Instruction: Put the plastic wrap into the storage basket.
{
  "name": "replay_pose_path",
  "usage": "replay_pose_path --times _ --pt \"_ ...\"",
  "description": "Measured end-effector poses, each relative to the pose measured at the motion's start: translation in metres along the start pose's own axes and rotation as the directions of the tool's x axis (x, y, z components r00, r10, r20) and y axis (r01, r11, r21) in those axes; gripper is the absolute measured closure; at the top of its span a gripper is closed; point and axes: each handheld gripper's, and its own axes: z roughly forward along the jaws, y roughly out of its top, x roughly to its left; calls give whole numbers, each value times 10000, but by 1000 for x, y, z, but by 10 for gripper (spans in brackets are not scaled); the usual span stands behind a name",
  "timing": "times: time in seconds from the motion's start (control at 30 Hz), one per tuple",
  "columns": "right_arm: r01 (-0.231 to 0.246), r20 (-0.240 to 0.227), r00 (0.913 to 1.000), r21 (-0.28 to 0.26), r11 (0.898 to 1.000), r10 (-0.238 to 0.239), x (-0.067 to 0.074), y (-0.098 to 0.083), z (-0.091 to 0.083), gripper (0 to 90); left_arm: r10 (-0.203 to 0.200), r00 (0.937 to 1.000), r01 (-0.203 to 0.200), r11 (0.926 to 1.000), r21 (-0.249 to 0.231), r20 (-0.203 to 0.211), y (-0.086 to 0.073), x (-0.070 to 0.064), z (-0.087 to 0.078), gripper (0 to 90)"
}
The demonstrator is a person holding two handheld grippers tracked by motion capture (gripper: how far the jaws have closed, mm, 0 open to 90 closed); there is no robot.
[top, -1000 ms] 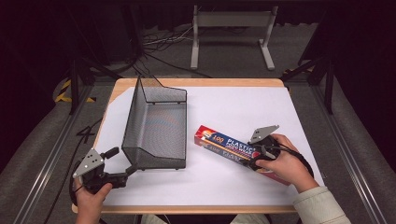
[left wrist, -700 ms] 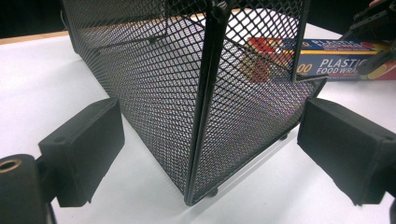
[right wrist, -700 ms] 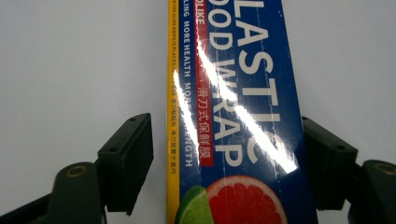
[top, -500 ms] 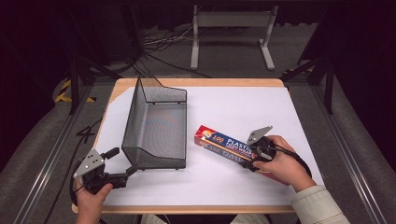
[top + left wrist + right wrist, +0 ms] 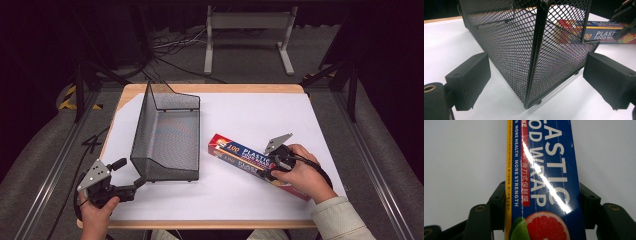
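The work looks to be at an early stage: the box of plastic wrap (image 5: 255, 162) lies flat on the white worktop (image 5: 260, 120), to the right of the black mesh basket (image 5: 167, 135) and well apart from it, so getting it into the basket, if that is the aim, is not yet done. What seems settled is the grasp. The right tongs (image 5: 276, 165) sit over the near half of the box, and in the right gripper view their jaws press against both long sides of the box (image 5: 544, 182), pinching it across its width; the box rests on the worktop rather than hanging in the air, as far as the high view shows. The left tongs (image 5: 134, 184) are spread wide and hold nothing; they point at the near left corner of the basket, and in the left gripper view that corner post (image 5: 534, 55) stands between the two open jaws without either pad touching it. I judge they are placed to steady the basket. The basket stands on the worktop with its tall wall to the left and its low front toward the person, and it is empty: only bare mesh shows inside. Left to do, by my reading, are the lift, the carry leftward and setting the box down inside.
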Motion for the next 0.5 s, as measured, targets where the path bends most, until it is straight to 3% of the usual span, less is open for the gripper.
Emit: replay_pose_path --times 0.2,0.3,0.43,0.47,0.5 --pt "-25 267 9996 218 9998 19 -1 9 -9 408 -1 10000 1 10000 -28 -43 0 1 -1 84" --pt "-92 342 9994 19 10000 92 -2 13 -15 409 -39 10000 38 10000 -71 -60 -1 1 -2 85" --pt "-313 363 9988 -173 9994 319 -2 18 -23 408 -59 10000 58 9999 -86 -69 -1 1 -2 86" --pt "-677 327 9971 -298 9973 686 -2 22 -30 407 -59 10000 59 10000 -79 -58 -1 1 -2 86" --pt "-677 327 9971 -298 9973 686 -2 22 -30 407 -53 10000 52 10000 -80 -60 -1 1 -3 86"
